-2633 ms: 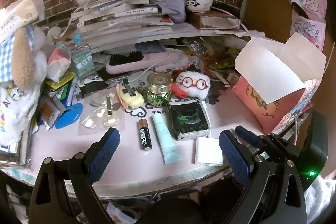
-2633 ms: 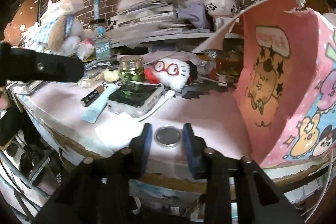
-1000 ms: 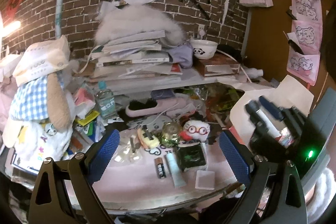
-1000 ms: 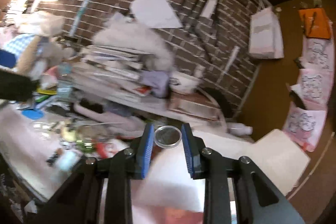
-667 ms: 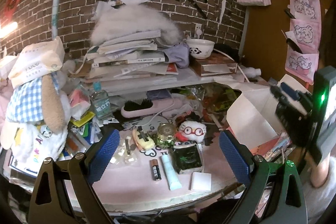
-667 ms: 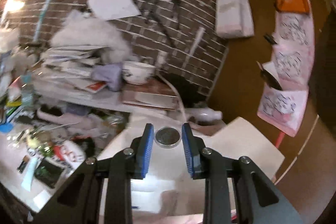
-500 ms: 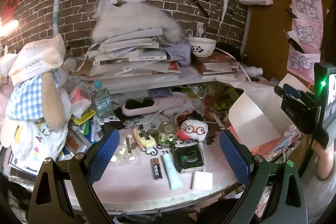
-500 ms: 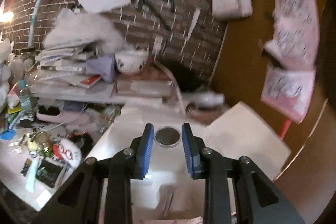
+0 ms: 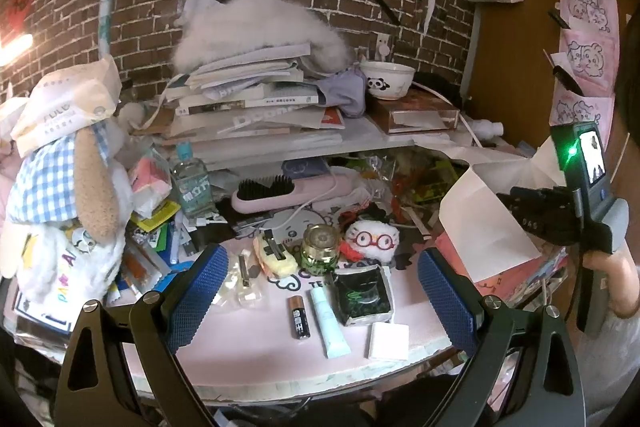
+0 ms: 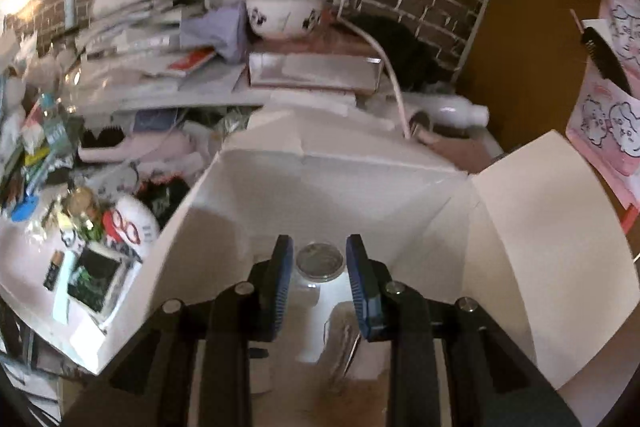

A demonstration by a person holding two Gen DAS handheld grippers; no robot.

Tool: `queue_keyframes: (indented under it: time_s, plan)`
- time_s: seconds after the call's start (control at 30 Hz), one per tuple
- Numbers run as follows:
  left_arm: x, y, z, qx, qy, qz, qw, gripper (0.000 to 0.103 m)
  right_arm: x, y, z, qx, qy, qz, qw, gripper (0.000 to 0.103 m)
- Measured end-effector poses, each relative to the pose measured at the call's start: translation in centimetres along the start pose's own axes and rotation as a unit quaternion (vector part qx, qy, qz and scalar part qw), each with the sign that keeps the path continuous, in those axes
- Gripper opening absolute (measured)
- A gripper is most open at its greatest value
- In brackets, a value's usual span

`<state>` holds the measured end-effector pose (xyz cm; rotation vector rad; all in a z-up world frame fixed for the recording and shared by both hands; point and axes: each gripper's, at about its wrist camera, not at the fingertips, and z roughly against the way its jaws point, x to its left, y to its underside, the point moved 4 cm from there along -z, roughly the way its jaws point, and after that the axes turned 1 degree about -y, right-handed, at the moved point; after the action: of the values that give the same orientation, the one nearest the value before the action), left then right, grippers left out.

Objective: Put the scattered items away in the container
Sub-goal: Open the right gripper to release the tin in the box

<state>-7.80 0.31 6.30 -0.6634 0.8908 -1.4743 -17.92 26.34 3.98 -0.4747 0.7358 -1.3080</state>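
My right gripper (image 10: 319, 263) is shut on a small round clear-lidded tin (image 10: 320, 259) and hangs over the open pink cartoon box (image 10: 320, 183), pointing down between its white flaps. In the left wrist view the same box (image 9: 484, 227) stands at the table's right. My left gripper (image 9: 320, 257) is open and empty, back from the table's front edge. On the pink table (image 9: 248, 359) lie a battery (image 9: 299, 317), a pale blue tube (image 9: 330, 321), a black-green packet (image 9: 364, 293), a white pad (image 9: 389, 341), a green jar (image 9: 319, 247) and a white plush with red glasses (image 9: 372, 241).
A shelf behind carries stacked books (image 9: 248, 95), a panda bowl (image 9: 387, 79) and a flat box (image 9: 416, 115). A hairbrush (image 9: 288, 193), a water bottle (image 9: 192, 183) and a stuffed rabbit (image 9: 68, 195) crowd the back and left. A hand (image 9: 612, 279) holds the right gripper's handle.
The right gripper lifted the round tin from the table's front edge, swung right and up, and now tilts down over the open box. The left gripper drew back from the table.
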Motion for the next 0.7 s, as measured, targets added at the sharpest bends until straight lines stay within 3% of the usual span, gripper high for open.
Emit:
queue_keyframes:
  time_s: [0.2, 0.3, 0.7]
  plan:
    - [0.1, 0.0, 0.0, 0.001, -0.004, 0.001, 1.0000, 0.095, -0.5, 0.3, -0.6, 0.015, 0.012, 0.003, 1.000, 0.026]
    - [0.1, -0.1, 0.0, 0.001, -0.003, 0.000, 1.0000, 0.095, -0.7, 0.3, -0.5, 0.016, 0.019, 0.003, 1.000, 0.036]
    - [0.3, 0.1, -0.3, 0.010, -0.009, 0.000, 0.9999, 0.095, -1.2, 0.0, 0.7, -0.004, 0.016, -0.007, 1.000, 0.039]
